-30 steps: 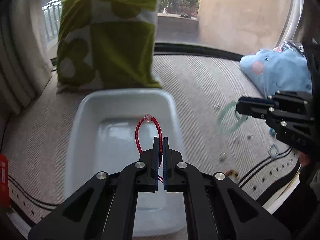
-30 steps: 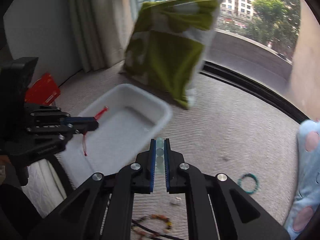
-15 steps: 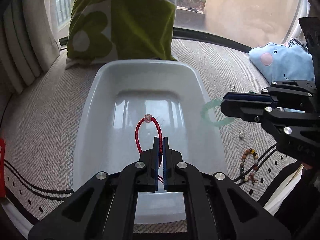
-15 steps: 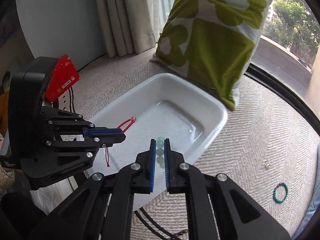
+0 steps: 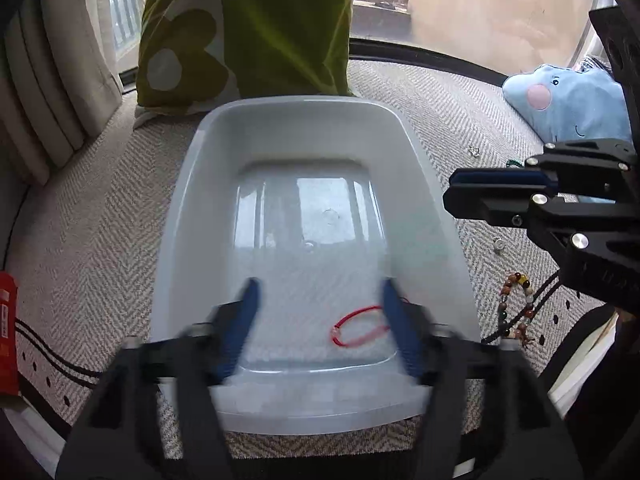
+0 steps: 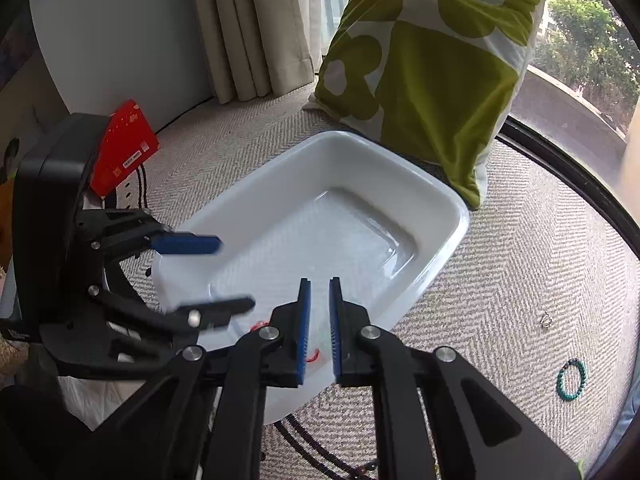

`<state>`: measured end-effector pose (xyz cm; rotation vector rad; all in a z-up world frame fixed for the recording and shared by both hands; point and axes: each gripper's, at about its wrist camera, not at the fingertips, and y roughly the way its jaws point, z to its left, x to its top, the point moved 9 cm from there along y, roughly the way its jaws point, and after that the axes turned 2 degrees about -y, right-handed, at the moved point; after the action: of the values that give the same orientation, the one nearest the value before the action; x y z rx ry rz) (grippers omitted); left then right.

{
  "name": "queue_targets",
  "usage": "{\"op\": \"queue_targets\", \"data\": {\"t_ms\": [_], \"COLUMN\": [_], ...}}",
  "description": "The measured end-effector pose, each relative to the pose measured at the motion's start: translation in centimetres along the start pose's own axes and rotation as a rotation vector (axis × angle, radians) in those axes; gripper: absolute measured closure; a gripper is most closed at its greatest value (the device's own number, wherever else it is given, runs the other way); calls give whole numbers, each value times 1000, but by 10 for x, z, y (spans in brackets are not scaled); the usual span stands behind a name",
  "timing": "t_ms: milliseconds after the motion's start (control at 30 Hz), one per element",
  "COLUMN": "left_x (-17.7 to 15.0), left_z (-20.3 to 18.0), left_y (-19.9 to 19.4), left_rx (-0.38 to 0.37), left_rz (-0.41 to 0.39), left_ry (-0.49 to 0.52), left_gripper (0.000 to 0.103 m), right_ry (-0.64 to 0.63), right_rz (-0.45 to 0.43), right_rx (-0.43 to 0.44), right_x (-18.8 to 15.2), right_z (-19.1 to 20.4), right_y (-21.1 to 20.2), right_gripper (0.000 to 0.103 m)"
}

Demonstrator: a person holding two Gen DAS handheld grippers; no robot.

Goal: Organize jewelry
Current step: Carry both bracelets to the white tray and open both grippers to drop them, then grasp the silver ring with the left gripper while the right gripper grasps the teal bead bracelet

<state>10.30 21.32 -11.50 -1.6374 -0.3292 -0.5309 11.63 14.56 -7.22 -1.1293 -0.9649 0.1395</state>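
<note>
A white tray lies on the herringbone rug; it also shows in the right wrist view. A red cord bracelet lies on the tray floor near its front edge. My left gripper is wide open above it and holds nothing. My right gripper hangs over the tray's near side with its jaws slightly apart; nothing shows between them. The pale green bead bracelet is only a faint blur there. A brown bead bracelet and a teal bracelet lie on the rug.
A green flowered pillow leans behind the tray. A blue plush toy lies at the right. A red box stands by the curtains. Small rings lie on the rug.
My left gripper opened and the red cord bracelet dropped into the tray. My right gripper parted its jaws and the pale green bead bracelet left them.
</note>
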Motion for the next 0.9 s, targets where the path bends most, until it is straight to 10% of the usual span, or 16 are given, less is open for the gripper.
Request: {"op": "queue_targets", "data": {"t_ms": [200, 467, 900], "left_x": [1, 19, 84], "left_z": [1, -24, -174], "left_y": [0, -13, 9], "left_rx": [17, 1, -81], "left_rz": [17, -14, -121], "left_ry": [-8, 20, 223], "left_gripper": [12, 11, 10], "right_ry": [25, 77, 276], "right_rz": [-13, -46, 17], "right_rx": [4, -18, -306], "right_x": [1, -9, -102], "right_z": [-6, -36, -228], "right_y": [-8, -39, -102], "right_gripper": [76, 76, 76]}}
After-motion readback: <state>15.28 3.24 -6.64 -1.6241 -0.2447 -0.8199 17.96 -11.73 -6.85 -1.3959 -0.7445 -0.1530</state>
